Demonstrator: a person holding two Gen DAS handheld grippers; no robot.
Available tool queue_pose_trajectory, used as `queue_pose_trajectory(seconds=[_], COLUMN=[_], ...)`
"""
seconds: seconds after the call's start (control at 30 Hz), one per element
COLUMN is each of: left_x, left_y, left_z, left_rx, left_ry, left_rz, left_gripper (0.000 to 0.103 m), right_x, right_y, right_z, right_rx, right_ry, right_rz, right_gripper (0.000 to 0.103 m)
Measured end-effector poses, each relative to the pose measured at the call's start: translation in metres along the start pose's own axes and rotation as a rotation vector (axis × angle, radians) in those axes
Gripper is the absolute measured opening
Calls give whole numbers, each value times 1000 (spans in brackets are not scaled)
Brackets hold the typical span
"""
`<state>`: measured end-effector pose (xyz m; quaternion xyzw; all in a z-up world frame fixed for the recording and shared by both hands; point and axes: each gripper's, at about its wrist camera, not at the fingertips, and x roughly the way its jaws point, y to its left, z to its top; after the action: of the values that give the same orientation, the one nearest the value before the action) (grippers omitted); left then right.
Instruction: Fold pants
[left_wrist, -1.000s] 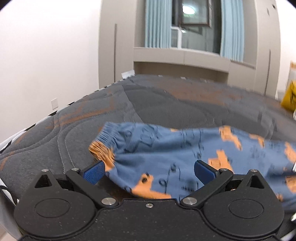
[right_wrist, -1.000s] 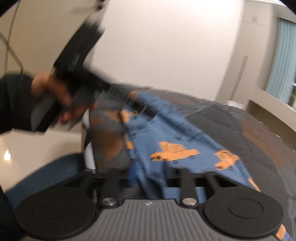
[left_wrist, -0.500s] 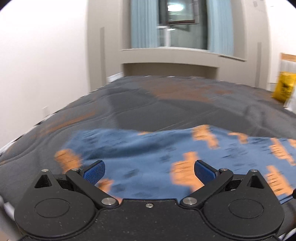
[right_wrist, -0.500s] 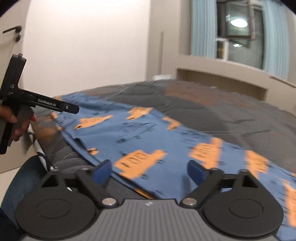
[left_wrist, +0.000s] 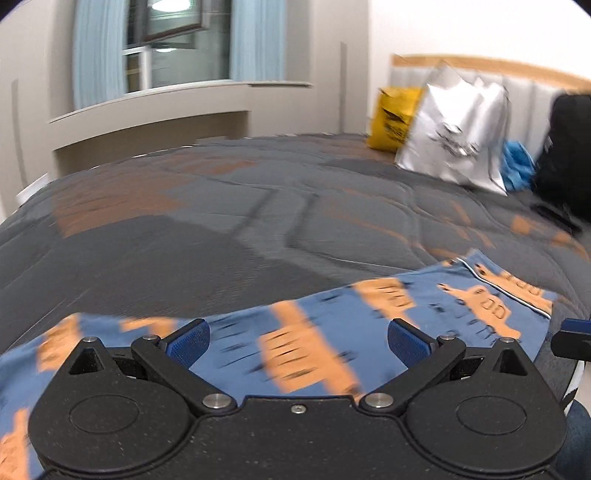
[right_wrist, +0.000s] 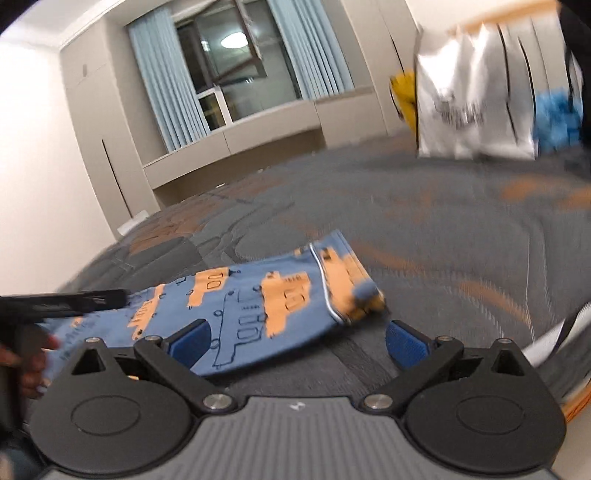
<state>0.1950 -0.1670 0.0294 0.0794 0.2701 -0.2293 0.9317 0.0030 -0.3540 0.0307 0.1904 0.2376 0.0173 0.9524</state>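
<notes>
The blue pants with orange vehicle prints (left_wrist: 325, 332) lie flat along the near edge of the grey quilted bed (left_wrist: 221, 221). My left gripper (left_wrist: 298, 341) is open and empty, just above the middle of the pants. In the right wrist view the pants (right_wrist: 251, 310) end at a cuff with a white stripe (right_wrist: 325, 291). My right gripper (right_wrist: 297, 341) is open and empty over that cuff end. The left gripper (right_wrist: 62, 301) shows at the left edge of the right wrist view, held in a hand.
A silver bag (left_wrist: 458, 136), a yellow bag (left_wrist: 391, 118), something blue (left_wrist: 517, 170) and a black bag (left_wrist: 565, 147) stand at the head of the bed. A window with light blue curtains (right_wrist: 229, 74) is across the room.
Both grippers have swung right along the pants, from the waistband end toward the cuff end. The right gripper, earlier closed on the fabric, now stands open.
</notes>
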Motion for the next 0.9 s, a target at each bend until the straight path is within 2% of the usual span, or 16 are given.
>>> queue_pose_trajectory(seconds=[0.13,0.23,0.33,0.4,0.43,0.47,0.5,0.53,0.57,0.6,0.67,0.77,0.83,0.9], left_x=[24,37,42,40,38,36,32,29,27,26,29,43,54,64], left_y=[-20,-18,-8,0,3,5,7,7,7,6,4,-6,-17,-31], left_z=[5,4,4,8,12,16,21,26,32,37,49,63,68,71], left_rx=[22,-6,-57,-103,-122,-139,-160,-179,-201,-225,-282,-359,-375,-363], left_ry=[51,97,129,125,112,95,69,48,32,22,21,56,98,143], left_rz=[0,3,-6,-18,-27,-39,-65,-95,-137,-189,-312,-482,-550,-580], left_gripper=[102,102,102,102,102,102,102,102,102,102,102,102,102,102], right_x=[10,18,22,23,22,22,23,24,24,25,23,17,16,18], right_y=[-19,-35,-36,-35,-36,-35,-34,-32,-29,-25,-11,23,47,69], right_z=[9,14,15,12,10,8,8,8,7,7,6,-4,-14,-26], right_rx=[83,155,214,235,242,243,236,222,199,173,75,-173,-346,-501], right_ry=[23,26,-2,-29,-41,-52,-58,-64,-72,-80,-99,-149,-165,-170], right_rz=[83,123,127,106,88,66,43,15,-18,-44,-75,-136,-172,-198], right_gripper=[103,102,95,80,77,66,51,43,32,26,23,22,21,20])
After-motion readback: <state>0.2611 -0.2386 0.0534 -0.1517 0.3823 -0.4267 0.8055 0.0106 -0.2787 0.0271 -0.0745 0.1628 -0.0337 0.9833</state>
